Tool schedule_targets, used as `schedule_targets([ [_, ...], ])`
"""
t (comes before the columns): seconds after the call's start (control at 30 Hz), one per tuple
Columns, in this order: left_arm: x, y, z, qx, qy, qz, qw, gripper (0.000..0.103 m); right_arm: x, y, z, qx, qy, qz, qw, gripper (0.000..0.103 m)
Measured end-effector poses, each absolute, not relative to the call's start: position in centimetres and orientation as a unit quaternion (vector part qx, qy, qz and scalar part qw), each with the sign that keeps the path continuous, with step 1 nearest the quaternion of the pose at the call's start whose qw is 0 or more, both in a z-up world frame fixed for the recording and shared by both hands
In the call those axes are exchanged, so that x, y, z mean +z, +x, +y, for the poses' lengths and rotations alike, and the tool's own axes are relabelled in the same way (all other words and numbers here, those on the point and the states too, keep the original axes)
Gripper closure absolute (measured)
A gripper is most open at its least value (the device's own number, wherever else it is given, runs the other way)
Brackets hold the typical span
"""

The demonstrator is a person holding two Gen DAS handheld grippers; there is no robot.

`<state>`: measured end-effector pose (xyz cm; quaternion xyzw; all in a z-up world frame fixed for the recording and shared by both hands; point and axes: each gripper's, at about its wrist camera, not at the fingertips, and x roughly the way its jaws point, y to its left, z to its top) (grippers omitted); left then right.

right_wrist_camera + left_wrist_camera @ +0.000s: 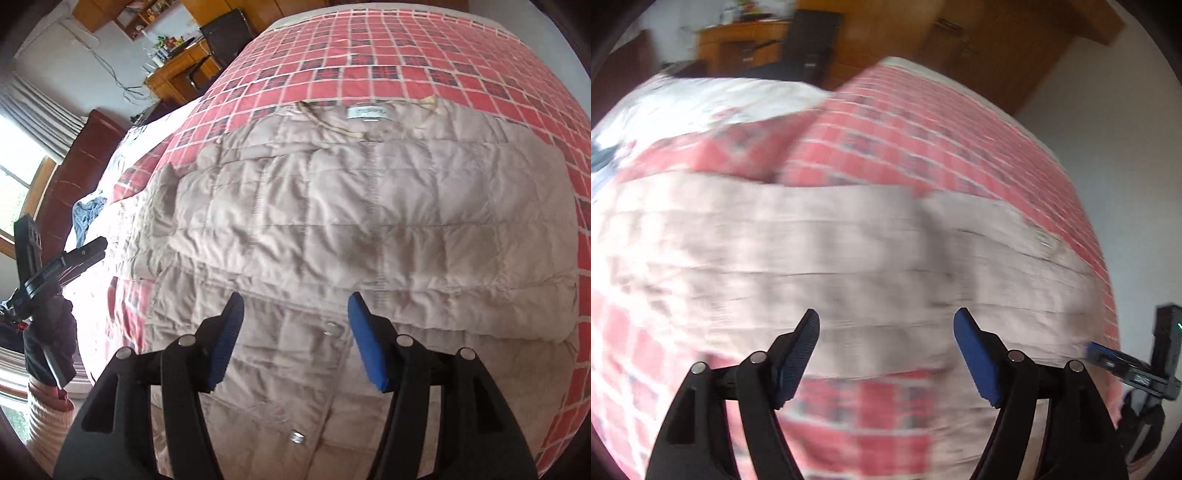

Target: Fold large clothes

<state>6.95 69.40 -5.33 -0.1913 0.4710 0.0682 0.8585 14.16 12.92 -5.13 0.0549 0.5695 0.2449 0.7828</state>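
A beige quilted jacket (332,229) lies flat on a red checked bedspread (406,66), collar and white label (365,112) at the far side, snap buttons (334,328) near me. Both sleeves seem folded across its front. My right gripper (295,306) hovers open just above the lower front, nothing between its blue pads (364,347). The left wrist view is motion-blurred: the jacket (831,251) spans the middle, and my left gripper (886,325) stands open above it, holding nothing. At the bed's left edge the left gripper (74,258) shows in a gloved hand (51,332).
A wooden desk (177,74) and a dark chair (225,33) stand beyond the bed's far left corner. A dark red headboard (81,155), a blue cloth (86,218) and a window (18,170) lie to the left. Wooden wardrobe doors (979,44) rise behind the bed.
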Motion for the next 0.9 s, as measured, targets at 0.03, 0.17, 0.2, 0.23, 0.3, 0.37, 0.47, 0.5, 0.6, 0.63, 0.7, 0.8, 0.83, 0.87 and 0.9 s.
schedule_targets([
  [0.03, -5.5, 5.9, 71.9, 0.103, -0.196, 0.468, 0.856, 0.028, -5.2, 14.1, 13.3, 0.249, 0.054, 0.570, 0.781, 0.044],
  [0.17, -6.5, 1.7, 81.3, 0.209, -0.262, 0.448, 0.829, 0.028, -5.8, 14.6, 14.7, 0.247, 0.052, 0.573, 0.780, 0.044],
  [0.2, -6.9, 0.9, 83.1, 0.232, -0.279, 0.442, 0.820, 0.028, -6.1, 14.9, 14.9, 0.245, 0.057, 0.575, 0.778, 0.044],
  [0.23, -7.4, 0.1, 85.2, 0.252, -0.300, 0.434, 0.811, 0.028, -6.3, 15.3, 14.8, 0.241, 0.060, 0.577, 0.778, 0.044],
  [0.3, -8.4, -1.0, 88.0, 0.268, -0.343, 0.420, 0.797, 0.028, -7.1, 16.1, 15.0, 0.228, 0.057, 0.584, 0.777, 0.044],
  [0.37, -9.3, -1.6, 90.2, 0.257, -0.388, 0.398, 0.791, 0.028, -7.9, 16.5, 14.9, 0.219, 0.060, 0.592, 0.774, 0.044],
  [0.47, -9.5, -0.9, 91.6, 0.243, -0.413, 0.371, 0.795, 0.029, -8.8, 17.0, 15.0, 0.211, 0.060, 0.599, 0.770, 0.044],
  [0.5, -9.5, -0.7, 92.0, 0.241, -0.416, 0.365, 0.797, 0.029, -8.9, 17.0, 15.1, 0.211, 0.059, 0.599, 0.770, 0.044],
  [0.6, -9.8, -0.2, 93.4, 0.240, -0.433, 0.352, 0.794, 0.031, -9.1, 17.1, 15.1, 0.208, 0.057, 0.600, 0.770, 0.044],
  [0.63, -9.8, -0.2, 93.7, 0.244, -0.435, 0.350, 0.793, 0.035, -9.1, 17.0, 15.1, 0.208, 0.057, 0.600, 0.770, 0.044],
  [0.7, -9.8, 0.0, 94.1, 0.250, -0.435, 0.344, 0.794, 0.048, -9.1, 17.1, 15.1, 0.207, 0.057, 0.600, 0.771, 0.044],
  [0.8, -10.1, 0.2, 94.7, 0.261, -0.440, 0.341, 0.789, 0.065, -9.1, 17.1, 15.0, 0.204, 0.054, 0.601, 0.771, 0.044],
  [0.83, -10.1, 0.2, 94.9, 0.264, -0.439, 0.341, 0.788, 0.073, -9.2, 17.1, 15.0, 0.204, 0.054, 0.601, 0.770, 0.044],
  [0.87, -10.0, 0.2, 95.0, 0.266, -0.438, 0.338, 0.789, 0.077, -9.2, 17.0, 15.0, 0.204, 0.053, 0.602, 0.771, 0.044],
  [0.9, -9.8, 0.1, 95.0, 0.265, -0.439, 0.333, 0.791, 0.084, -9.2, 17.0, 15.0, 0.203, 0.053, 0.601, 0.771, 0.044],
])
